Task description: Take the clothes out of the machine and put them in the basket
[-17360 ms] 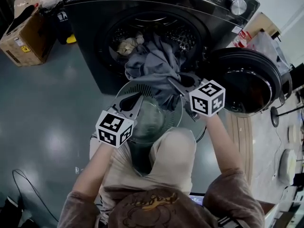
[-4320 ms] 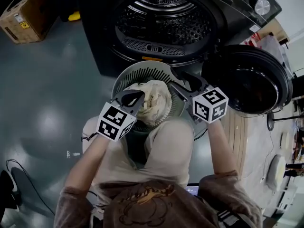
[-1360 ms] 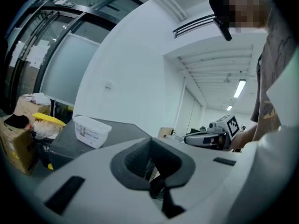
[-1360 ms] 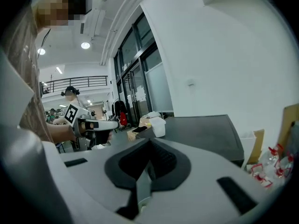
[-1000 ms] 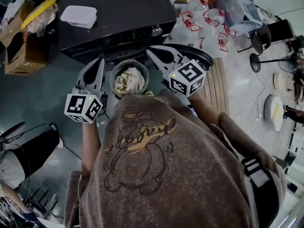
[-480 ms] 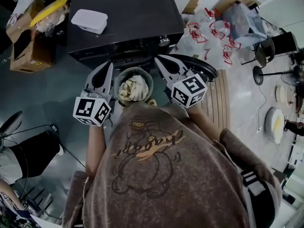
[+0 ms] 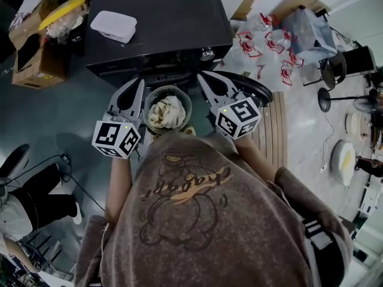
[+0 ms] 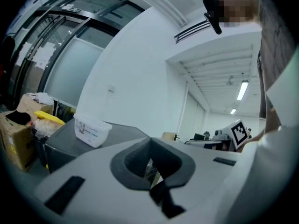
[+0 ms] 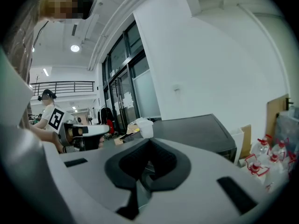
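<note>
The person wears a brown-grey T-shirt (image 7: 197,220) printed with a cartoon figure and orange lettering. Ahead of the T-shirt, left gripper (image 7: 138,84) and right gripper (image 7: 201,75) are pale grey with dark pads (image 8: 180,167). Each bears a white cube (image 7: 116,139) with black square markers.

Item 1, left gripper (image 7: 136,87): held out in front of the torso, roughly level, jaws closed tip to tip. The left marker cube (image 7: 116,139) is carried at its rear, with the bare left forearm (image 7: 118,184) extended behind it.

Item 2, right gripper (image 7: 206,78): held alongside the first, well apart from it, roughly level, jaws closed together. The right marker cube (image 7: 238,117) is carried at its rear, backed by the right forearm (image 7: 258,160).
</note>
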The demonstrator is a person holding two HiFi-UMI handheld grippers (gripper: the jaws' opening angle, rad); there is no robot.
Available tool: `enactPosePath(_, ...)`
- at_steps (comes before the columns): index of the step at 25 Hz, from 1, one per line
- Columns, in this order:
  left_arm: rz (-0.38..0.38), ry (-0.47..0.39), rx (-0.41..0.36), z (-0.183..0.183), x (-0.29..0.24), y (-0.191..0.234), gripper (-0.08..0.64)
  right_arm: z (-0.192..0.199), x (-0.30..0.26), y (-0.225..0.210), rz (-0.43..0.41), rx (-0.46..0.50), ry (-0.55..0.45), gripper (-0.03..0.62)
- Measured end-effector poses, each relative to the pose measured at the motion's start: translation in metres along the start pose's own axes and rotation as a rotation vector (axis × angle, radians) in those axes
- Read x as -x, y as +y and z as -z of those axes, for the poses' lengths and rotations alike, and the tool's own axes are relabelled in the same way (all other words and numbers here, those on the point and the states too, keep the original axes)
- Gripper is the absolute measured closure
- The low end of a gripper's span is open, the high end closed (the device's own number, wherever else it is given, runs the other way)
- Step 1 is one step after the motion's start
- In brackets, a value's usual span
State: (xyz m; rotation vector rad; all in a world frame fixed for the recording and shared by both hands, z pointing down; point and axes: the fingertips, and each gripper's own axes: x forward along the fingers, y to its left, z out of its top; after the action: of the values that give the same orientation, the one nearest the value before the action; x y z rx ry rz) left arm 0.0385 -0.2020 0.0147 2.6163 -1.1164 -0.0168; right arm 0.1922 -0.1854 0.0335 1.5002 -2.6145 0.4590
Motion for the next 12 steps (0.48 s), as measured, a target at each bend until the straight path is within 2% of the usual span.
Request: enactPosePath(12, 0.001, 0.022, 0.007, 0.0046, -0.0054, -0.0004, 0.554, 0.0031, 0.0015, -0.0046, -0.017, 0.03, 0.027, 0.597)
